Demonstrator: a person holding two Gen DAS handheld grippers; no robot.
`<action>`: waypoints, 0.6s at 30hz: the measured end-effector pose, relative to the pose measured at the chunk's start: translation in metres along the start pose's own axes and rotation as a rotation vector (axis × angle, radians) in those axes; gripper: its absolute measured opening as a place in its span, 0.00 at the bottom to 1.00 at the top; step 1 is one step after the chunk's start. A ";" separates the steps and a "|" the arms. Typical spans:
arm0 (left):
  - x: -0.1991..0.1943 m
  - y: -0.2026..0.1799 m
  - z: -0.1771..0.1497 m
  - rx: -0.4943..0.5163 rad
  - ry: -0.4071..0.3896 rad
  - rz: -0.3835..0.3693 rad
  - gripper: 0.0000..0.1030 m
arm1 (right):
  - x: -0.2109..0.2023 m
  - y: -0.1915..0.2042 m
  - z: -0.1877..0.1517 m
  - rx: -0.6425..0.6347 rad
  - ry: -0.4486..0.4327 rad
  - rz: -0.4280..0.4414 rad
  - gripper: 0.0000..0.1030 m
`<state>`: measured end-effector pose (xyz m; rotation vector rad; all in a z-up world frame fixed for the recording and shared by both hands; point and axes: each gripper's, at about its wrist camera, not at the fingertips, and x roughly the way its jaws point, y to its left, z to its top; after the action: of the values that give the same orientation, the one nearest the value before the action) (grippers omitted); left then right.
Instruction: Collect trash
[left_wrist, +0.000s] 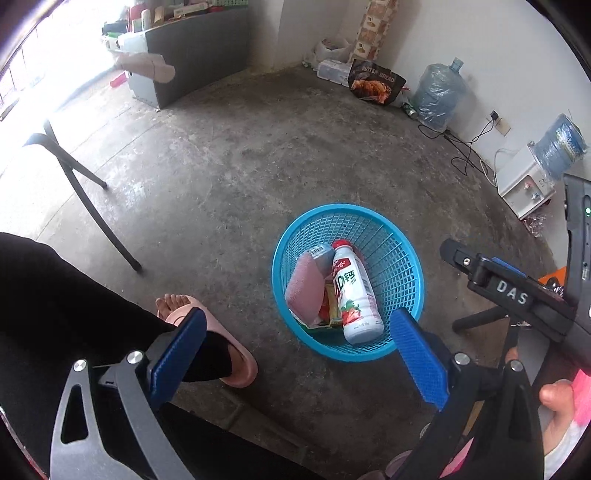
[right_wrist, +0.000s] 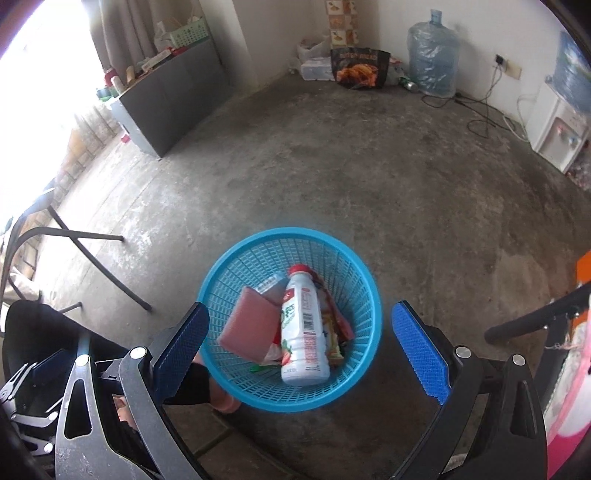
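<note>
We see a big grey concrete floor (right_wrist: 332, 177) that fills most of both views. It looks bare around the middle, with no loose trash that we can spot near us, so we think the picking-up part is nearly done or done.

Far away, in the upper right of the frame, a big water jug (right_wrist: 433, 59) wrapped in plastic stands by the wall, and a dark bread bag (right_wrist: 360, 68) leans beside it. We think they are stored there out of the way, not dropped.

The blue basket (right_wrist: 236, 266) sits on the floor in the lower middle of the right wrist view. It has an open top, so things can be dropped in from above. That is likely why both tools are pointing down at it.

Inside the basket lies a white drink bottle (right_wrist: 303, 332) with a red cap, on its side. A pink sponge (right_wrist: 249, 332) leans on the basket wall just beside it, touching the bottle. Some bright snack wrappers (right_wrist: 334, 332) are tucked under and beside the bottle.

The right gripper (right_wrist: 301, 354) is over the basket with its blue pads wide apart and nothing between them. The left gripper (left_wrist: 295, 365) is also wide apart and empty, over the floor by the basket's lower left side. A foot in a pink slipper (left_wrist: 221, 343) stands on the floor near it.
</note>
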<state>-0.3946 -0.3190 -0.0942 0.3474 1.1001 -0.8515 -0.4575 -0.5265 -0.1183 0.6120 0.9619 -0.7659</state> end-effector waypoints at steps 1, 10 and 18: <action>-0.004 0.001 -0.002 0.007 -0.018 0.006 0.95 | -0.003 0.000 -0.003 0.013 -0.016 -0.012 0.92; -0.021 0.014 -0.008 0.015 -0.090 0.034 0.95 | -0.025 0.027 -0.025 -0.072 -0.077 -0.089 0.92; -0.022 0.011 -0.009 0.080 -0.108 0.065 0.95 | -0.027 0.020 -0.032 0.006 -0.097 -0.105 0.92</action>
<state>-0.3966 -0.2968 -0.0805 0.3970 0.9516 -0.8487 -0.4666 -0.4828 -0.1065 0.5279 0.9076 -0.8848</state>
